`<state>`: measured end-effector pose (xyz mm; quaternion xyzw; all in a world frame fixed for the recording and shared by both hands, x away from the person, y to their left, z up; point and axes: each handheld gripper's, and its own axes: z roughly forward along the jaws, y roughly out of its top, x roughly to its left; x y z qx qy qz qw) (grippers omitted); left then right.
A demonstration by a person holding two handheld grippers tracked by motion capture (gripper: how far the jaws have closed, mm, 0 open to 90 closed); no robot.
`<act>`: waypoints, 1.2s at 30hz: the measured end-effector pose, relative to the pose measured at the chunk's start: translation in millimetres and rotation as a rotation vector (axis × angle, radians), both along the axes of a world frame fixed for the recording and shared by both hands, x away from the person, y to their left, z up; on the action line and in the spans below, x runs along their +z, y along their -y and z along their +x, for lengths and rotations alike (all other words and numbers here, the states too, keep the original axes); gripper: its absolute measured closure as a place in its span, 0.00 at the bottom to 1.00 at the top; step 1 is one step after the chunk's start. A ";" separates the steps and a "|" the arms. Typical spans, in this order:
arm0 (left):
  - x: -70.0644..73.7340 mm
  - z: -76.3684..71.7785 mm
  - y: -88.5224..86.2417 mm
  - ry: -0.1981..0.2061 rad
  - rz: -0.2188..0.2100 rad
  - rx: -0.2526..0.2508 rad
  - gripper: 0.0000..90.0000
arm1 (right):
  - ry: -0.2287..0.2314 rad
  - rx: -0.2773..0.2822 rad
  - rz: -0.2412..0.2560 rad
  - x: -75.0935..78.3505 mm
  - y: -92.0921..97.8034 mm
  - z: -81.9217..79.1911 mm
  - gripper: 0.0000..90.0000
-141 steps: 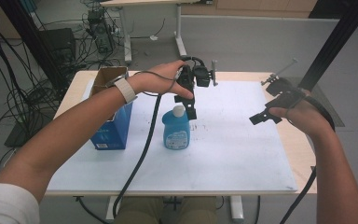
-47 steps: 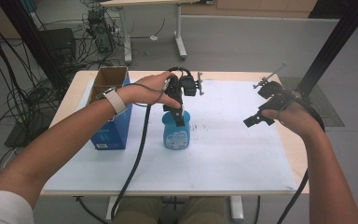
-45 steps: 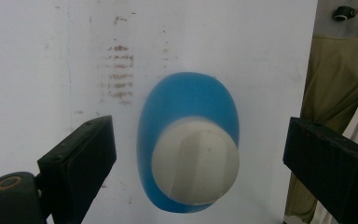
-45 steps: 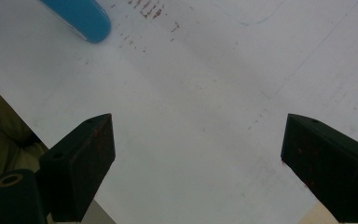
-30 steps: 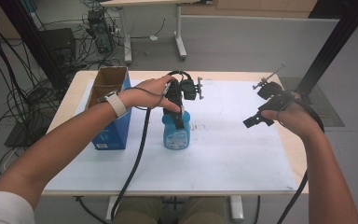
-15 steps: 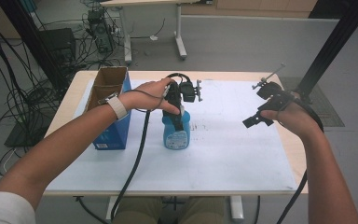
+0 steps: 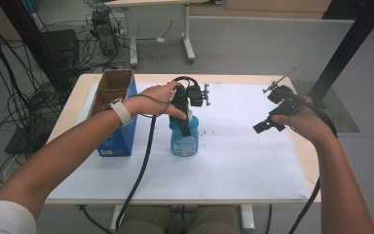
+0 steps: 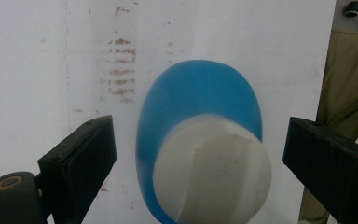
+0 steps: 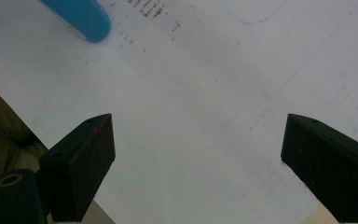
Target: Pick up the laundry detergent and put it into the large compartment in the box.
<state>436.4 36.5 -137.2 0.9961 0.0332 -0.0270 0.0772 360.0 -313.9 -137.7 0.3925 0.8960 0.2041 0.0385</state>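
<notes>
A blue bottle (image 7: 184, 141) with a white cap stands upright near the middle of the white sheet (image 7: 233, 161). My left gripper (image 7: 185, 124) hangs straight over it, pointing down. In the left gripper view the white cap (image 8: 212, 170) and blue bottle (image 8: 198, 93) sit between the jaws, which stand wide apart and clear of the cap; my left gripper (image 8: 200, 154) is open. My right gripper (image 7: 270, 111) is held above the right part of the sheet, open and holding nothing. In the right gripper view my right gripper (image 9: 198, 154) looks down on bare sheet, with the bottle's (image 9: 81, 16) edge at the top left.
An open blue cardboard box (image 7: 117, 114) stands at the table's left, close to the left forearm. The left gripper's black cable (image 7: 141, 170) trails over the sheet to the front edge. Faint brown marks (image 8: 119, 70) dot the sheet beside the bottle.
The left gripper has come down and slightly left, from above and behind the bottle to right over its cap. The right gripper has drifted a little left and lower.
</notes>
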 end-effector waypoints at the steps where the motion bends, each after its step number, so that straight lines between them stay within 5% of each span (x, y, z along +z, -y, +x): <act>1: 0.1 0.0 0.4 -0.001 0.002 -0.001 0.11 | 0.000 0.000 -0.001 0.2 -0.2 -0.1 0.11; 36: 1.0 -1.7 -2.9 0.007 -0.006 0.009 0.11 | 0.004 -0.004 0.000 3.0 0.3 -3.3 0.11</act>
